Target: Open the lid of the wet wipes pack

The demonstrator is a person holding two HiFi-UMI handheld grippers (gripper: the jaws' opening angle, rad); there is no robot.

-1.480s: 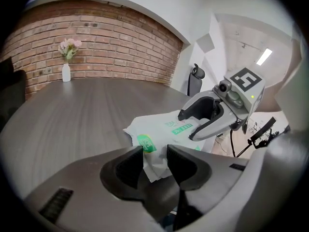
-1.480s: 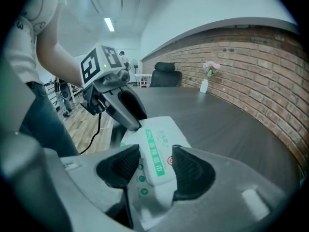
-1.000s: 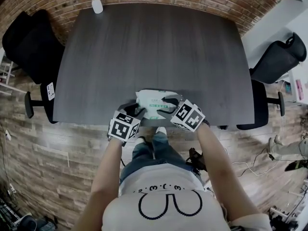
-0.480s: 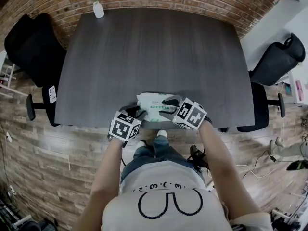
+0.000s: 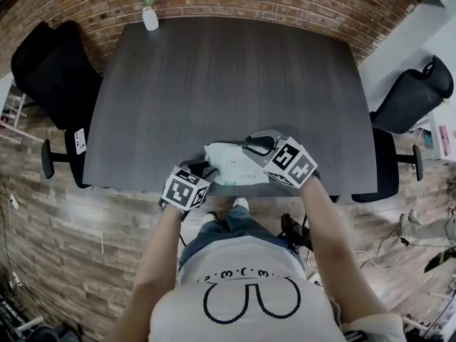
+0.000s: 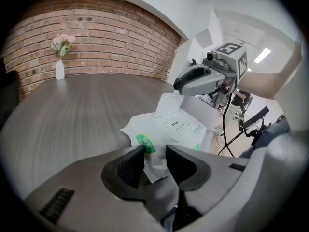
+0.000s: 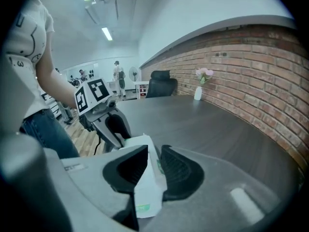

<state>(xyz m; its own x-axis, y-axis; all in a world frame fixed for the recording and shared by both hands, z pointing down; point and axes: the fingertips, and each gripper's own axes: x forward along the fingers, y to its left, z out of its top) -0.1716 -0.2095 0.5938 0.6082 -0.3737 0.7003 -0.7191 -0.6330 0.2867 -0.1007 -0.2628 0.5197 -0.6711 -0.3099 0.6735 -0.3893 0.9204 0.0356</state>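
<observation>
A dark counter (image 5: 228,77) seen from above, a vase of flowers (image 5: 149,18) at its 11 o'clock corner. At the 6 o'clock edge, the left tool (image 5: 201,167) holds the 9 o'clock end of the wet wipes pack (image 5: 231,164). Its jaws stand wide, and the pack's crimped end fills the gap between them. The pack lies flat, just inside the edge. At the pack's 2 o'clock, the right tool (image 5: 258,145) is closing its jaws on the white lid flap (image 6: 168,104), which stands raised off the pack between them.

Risks: the flap could slip out if pulled before the pinch is firm. A loose left hold could let the whole pack lift or slide off the near edge. A hard pull could tear the flap away.
</observation>
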